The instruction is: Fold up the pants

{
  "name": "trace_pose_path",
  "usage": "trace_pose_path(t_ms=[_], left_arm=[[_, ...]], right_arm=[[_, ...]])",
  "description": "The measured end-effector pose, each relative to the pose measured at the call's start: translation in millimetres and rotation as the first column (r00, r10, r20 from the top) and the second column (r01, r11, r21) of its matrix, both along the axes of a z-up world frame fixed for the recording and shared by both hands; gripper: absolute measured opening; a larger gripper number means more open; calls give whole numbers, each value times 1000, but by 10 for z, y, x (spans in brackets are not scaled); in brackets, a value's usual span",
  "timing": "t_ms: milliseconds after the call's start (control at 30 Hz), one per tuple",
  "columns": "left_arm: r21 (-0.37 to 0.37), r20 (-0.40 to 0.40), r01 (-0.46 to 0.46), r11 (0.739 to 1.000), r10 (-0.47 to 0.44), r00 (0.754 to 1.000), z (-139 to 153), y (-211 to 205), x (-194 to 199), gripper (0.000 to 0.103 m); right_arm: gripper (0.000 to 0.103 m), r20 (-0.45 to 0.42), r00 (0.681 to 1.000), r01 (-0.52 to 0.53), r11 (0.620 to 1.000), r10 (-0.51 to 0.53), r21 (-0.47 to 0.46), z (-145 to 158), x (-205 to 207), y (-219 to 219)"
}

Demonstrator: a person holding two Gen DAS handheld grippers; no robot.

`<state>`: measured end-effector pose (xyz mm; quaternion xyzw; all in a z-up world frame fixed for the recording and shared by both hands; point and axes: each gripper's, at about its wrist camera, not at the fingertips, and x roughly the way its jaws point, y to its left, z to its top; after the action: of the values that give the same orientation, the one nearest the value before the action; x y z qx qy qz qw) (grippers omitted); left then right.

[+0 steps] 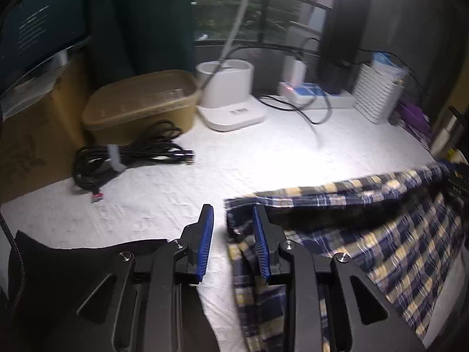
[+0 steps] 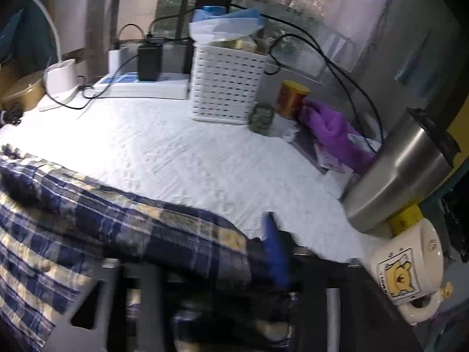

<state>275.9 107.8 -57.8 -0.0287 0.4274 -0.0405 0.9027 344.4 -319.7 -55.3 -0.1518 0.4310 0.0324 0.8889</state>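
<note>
- pants [image 1: 366,234]: plaid, navy and pale yellow, lying on the white tabletop [image 1: 234,161] in the lower right of the left wrist view and across the lower left of the right wrist view.
- a raised fold edge runs across both views, with a dark hollow under it; reads as one layer lifted over another. judgement: a fold is in progress, not laid flat. how many folds are already in i cannot tell; flattening and any later folds are still to do.
- left gripper [image 1: 233,240]: jaws apart at a middling gap with bare cloth showing between the blue pads; nothing held. it sits at the left edge of the pants, one pad over the plaid.
- right gripper [image 2: 263,252]: only one blue pad shows, blurred, with plaid fabric bunched against it and over the frame. looks like it has the fabric, but the gap is hidden, so i cannot tell.
- around, left wrist view: a coiled black cable [image 1: 126,158] at centre left, a tan tub [image 1: 140,102] behind it, a white stand [image 1: 228,94] and a power strip [image 1: 316,94] along the back.
- around, right wrist view: a white basket [image 2: 228,88] at upper centre, a steel flask [image 2: 404,170] and a bear mug [image 2: 407,275] at right, near the right gripper.
- judgement: the flask and mug crowd the right side; a wide swing there could knock them. the centre is open.
</note>
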Motion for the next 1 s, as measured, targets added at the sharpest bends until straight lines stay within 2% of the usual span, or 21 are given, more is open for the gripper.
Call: trace_pose_path(t_ms=[33, 100, 200, 300, 400, 467, 533, 600, 867, 1000], left_arm=[[11, -7, 21, 1000, -21, 1000, -26, -45, 3, 27], [26, -25, 37, 999, -36, 999, -91, -95, 48, 28], [54, -68, 34, 998, -30, 997, -248, -117, 193, 28], [76, -87, 4, 997, 3, 996, -287, -90, 278, 28], [46, -52, 1, 999, 1, 999, -164, -40, 211, 28], [41, -40, -7, 999, 9, 999, -95, -1, 129, 28], [33, -35, -16, 999, 17, 999, -54, 31, 26, 37], [13, -31, -21, 1000, 21, 999, -22, 66, -116, 39], [-104, -57, 22, 994, -28, 998, -63, 19, -766, 40], [-120, -59, 42, 992, -49, 997, -94, -55, -1028, 40]], right_arm=[[103, 8, 1000, 21, 1000, -21, -16, 13, 22, -34], [103, 44, 997, 58, 997, -56, -44, 75, 43, -109], [103, 62, 996, 73, 997, -71, -25, 162, 12, -150], [103, 78, 997, 22, 999, -21, -23, 230, -120, -26], [103, 69, 997, -39, 999, 40, -8, 242, -224, 123], [103, 65, 996, -66, 998, 66, -2, 220, -267, 211], [96, 49, 996, -73, 997, 72, 14, 186, -280, 256], [95, 39, 996, -77, 996, 75, 37, 175, -307, 295], [95, 14, 995, -103, 994, 103, 24, 102, -608, 449], [95, 13, 995, -96, 995, 96, 26, 93, -810, 430]])
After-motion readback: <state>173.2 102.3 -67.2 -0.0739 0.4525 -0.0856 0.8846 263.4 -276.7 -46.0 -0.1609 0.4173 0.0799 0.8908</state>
